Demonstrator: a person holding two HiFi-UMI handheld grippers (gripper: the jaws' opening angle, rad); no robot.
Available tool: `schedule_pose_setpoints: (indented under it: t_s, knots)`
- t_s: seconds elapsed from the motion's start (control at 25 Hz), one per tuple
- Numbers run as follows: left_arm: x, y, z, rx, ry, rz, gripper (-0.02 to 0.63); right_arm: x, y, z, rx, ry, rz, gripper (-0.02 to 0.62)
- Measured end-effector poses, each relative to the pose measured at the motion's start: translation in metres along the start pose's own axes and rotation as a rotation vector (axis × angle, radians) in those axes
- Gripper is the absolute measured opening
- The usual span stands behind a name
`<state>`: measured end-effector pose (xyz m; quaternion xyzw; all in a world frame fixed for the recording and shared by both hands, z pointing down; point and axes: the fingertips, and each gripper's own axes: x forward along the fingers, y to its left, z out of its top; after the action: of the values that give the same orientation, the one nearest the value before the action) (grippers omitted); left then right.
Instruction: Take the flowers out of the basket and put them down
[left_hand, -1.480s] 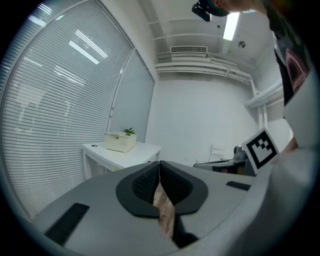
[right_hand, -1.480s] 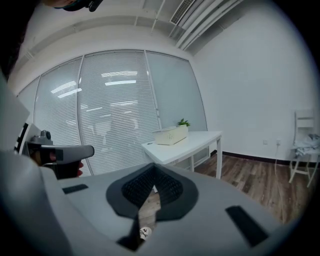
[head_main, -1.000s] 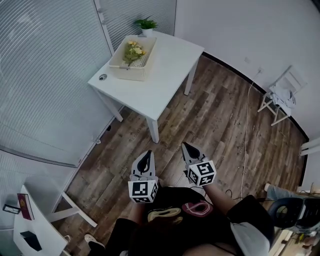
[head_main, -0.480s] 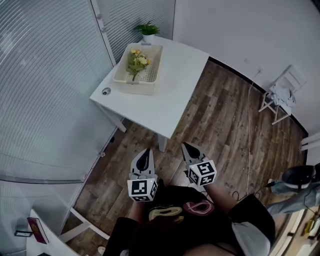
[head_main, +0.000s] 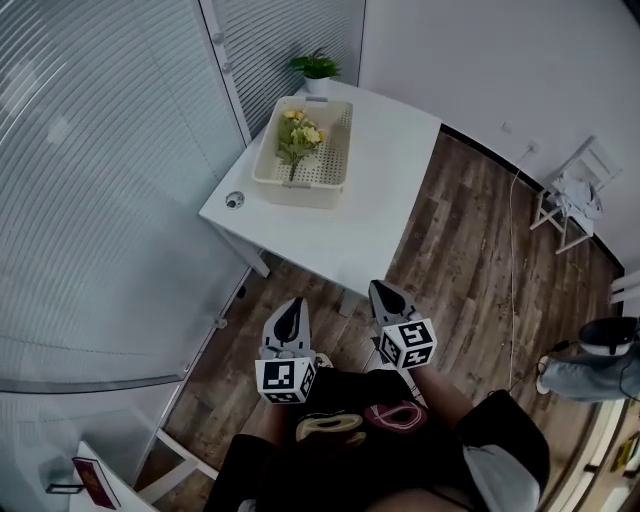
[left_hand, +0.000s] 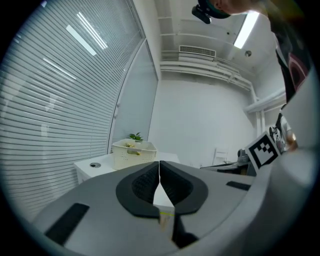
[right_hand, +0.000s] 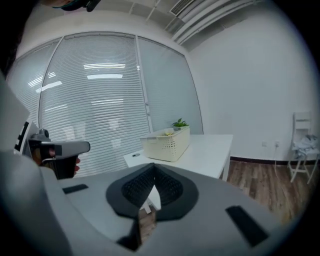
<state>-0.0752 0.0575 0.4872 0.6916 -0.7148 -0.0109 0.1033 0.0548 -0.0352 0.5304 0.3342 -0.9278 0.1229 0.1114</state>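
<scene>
On our left, the left gripper (head_main: 290, 316) sits out before our chest, pointing nearly level at the counter (head_main: 390, 195), jaws pressed together on nothing. The flowers (head_main: 300, 138) lie in the basket (head_main: 298, 193) on the counter's far left part, well apart from both tools. The right gripper (head_main: 386, 298) sits alongside, tipped slightly down, jaws closed and empty.

A cream basket (head_main: 305, 185) sits on the white table (head_main: 385, 200), toward its left edge, with the flowers (head_main: 299, 140) inside. A potted plant (head_main: 317, 68) stands at the table's far corner. The left gripper (head_main: 291, 306) and right gripper (head_main: 381, 290) hover by the table's near corner.
</scene>
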Motion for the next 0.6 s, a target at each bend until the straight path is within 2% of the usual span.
schedule_pose_setpoints:
  t_s: [0.24, 0.6]
  knots:
    - [0.011, 0.022, 0.002, -0.01, -0.003, -0.008, 0.018, 0.017, 0.01, -0.002, 0.025, 0.013, -0.004, 0.011]
    - [0.027, 0.035, 0.003, -0.022, 0.014, 0.007, 0.018, 0.037, -0.015, 0.005, 0.067, 0.025, -0.043, 0.01]
